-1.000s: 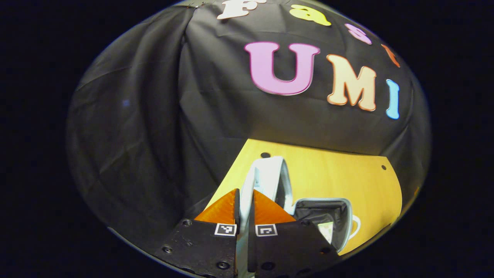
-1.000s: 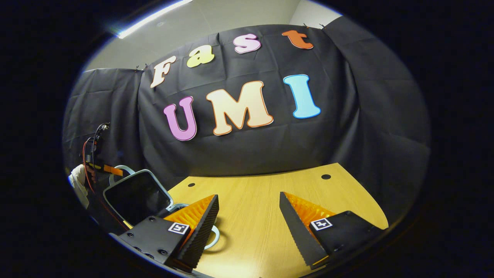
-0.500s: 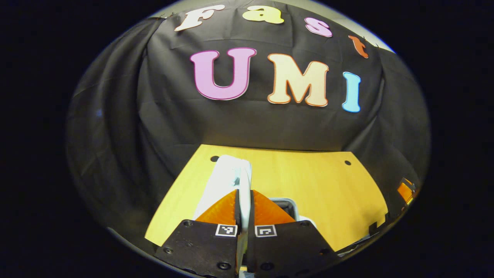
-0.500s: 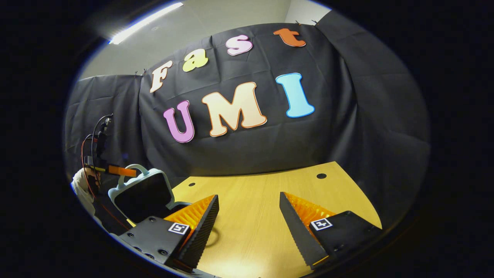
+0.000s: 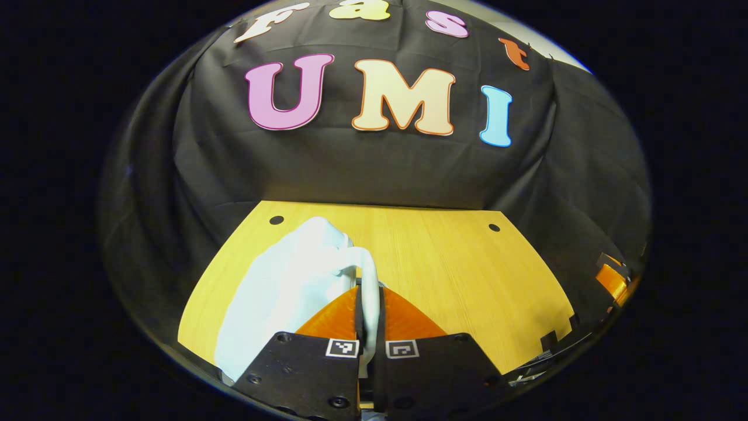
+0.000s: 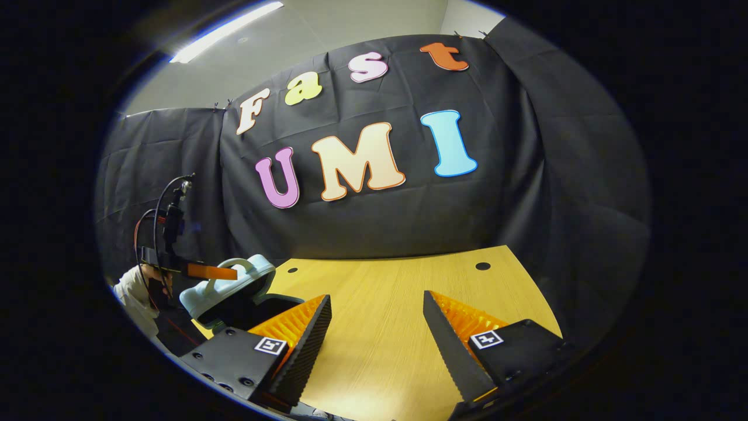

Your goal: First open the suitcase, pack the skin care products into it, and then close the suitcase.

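Suitcase lid (image 5: 292, 280), pale and glossy, sits at lower centre-left of the left gripper view on the wooden table (image 5: 456, 275); the left gripper (image 5: 369, 298) has its fingers pressed together on the lid's handle (image 5: 368, 278). In the right gripper view, the suitcase (image 6: 231, 289) appears at lower left, lid tilted partway over its dark interior, with the left gripper (image 6: 207, 271) at its handle. The right gripper (image 6: 377, 318) hangs spread wide over bare table at bottom centre.

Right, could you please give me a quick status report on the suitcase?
Left tongs shut on lid handle. Suitcase lid tilted over base, partly down. Right tongs open above bare table. Nothing in the way.
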Tool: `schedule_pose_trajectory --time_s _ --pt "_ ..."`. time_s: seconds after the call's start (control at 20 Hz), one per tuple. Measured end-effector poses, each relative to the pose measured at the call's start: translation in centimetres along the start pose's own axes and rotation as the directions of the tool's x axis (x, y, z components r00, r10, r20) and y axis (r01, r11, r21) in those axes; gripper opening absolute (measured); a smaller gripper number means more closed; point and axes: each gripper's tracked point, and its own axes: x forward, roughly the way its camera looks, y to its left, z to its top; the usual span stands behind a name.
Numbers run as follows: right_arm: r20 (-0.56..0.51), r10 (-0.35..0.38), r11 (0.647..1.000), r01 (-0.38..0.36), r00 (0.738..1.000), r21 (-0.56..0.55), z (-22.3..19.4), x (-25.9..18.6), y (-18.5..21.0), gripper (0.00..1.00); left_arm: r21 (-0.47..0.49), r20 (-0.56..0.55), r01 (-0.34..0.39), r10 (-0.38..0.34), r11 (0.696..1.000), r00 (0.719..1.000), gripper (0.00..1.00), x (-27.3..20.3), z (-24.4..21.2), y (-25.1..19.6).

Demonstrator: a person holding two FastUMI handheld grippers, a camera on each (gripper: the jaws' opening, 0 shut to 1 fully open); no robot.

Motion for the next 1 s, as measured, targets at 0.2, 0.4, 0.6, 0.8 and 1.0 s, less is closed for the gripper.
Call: schedule_pose_trajectory --time_s 0.2,0.4,0.6,0.8,1.0 --pt "0.001 -0.007 1.000 0.007 1.000 -0.019 -0.3 -0.9 -1.2 0.98 -0.002 -0.036 0.031 -0.031 1.000 0.999 0.05 1.4 -2.5 -2.5" --pt "0.010 0.001 1.000 -0.001 1.000 0.005 -0.3 -1.1 -2.1 0.98 -0.011 0.031 0.068 -0.068 0.998 0.997 0.17 1.2 -1.6 -5.9" --pt "0.062 0.001 0.999 0.001 0.998 -0.038 1.5 -0.7 -2.6 0.98 0.028 0.201 0.030 -0.035 0.999 0.979 0.67 -1.2 2.0 -8.8" --pt "0.173 -0.020 0.996 0.034 0.985 -0.080 5.4 0.2 -1.3 0.98 0.055 0.445 -0.055 0.025 0.997 0.895 0.99 -4.9 7.2 -11.7" --pt "0.305 -0.093 0.988 0.127 0.948 -0.093 9.9 -0.1 -0.7 0.98 0.075 0.507 -0.022 -0.020 0.997 0.862 0.98 -6.3 9.4 -14.0"
